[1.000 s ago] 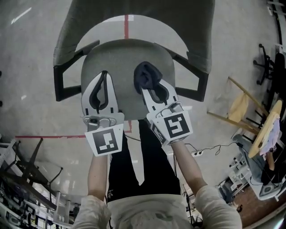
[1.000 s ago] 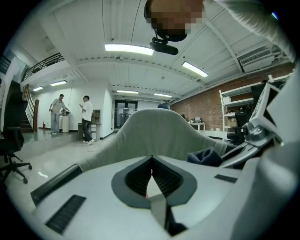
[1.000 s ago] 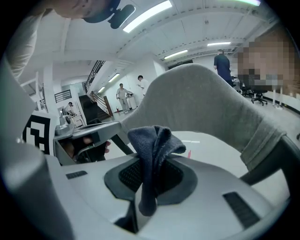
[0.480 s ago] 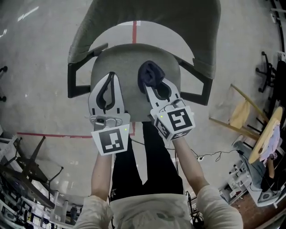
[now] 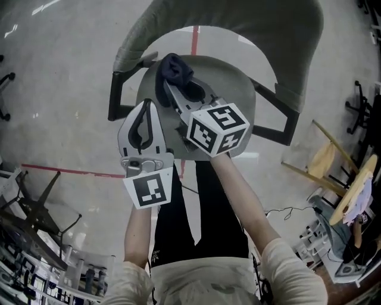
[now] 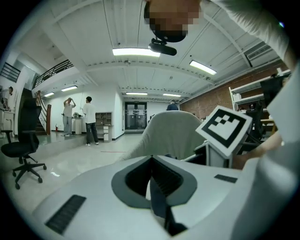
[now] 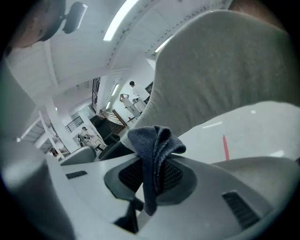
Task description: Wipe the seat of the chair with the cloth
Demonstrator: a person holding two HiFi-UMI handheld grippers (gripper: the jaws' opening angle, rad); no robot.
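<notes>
The grey chair seat (image 5: 241, 83) lies below me, its grey backrest (image 5: 238, 18) at the top of the head view. A dark blue cloth (image 5: 172, 70) rests bunched on the seat's back left part, and my right gripper (image 5: 178, 89) is shut on it. In the right gripper view the cloth (image 7: 157, 140) sticks up folded from between the jaws, with the backrest (image 7: 220, 70) behind it. My left gripper (image 5: 146, 105) hovers at the seat's front left edge, shut with nothing in it. In the left gripper view its jaws meet at the tip (image 6: 151, 158), and the backrest (image 6: 171, 133) stands beyond.
Black armrests (image 5: 119, 95) (image 5: 280, 119) flank the seat. A red tape line (image 5: 71, 171) crosses the floor at left. Wooden chairs (image 5: 324, 158) stand at right, metal racks (image 5: 36, 238) at lower left. A black office chair (image 6: 21, 154) and people (image 6: 89, 119) are far off.
My right gripper has swept the cloth from the seat's middle to its back left part, its marker cube turning. The left gripper has stayed at the front left edge.
</notes>
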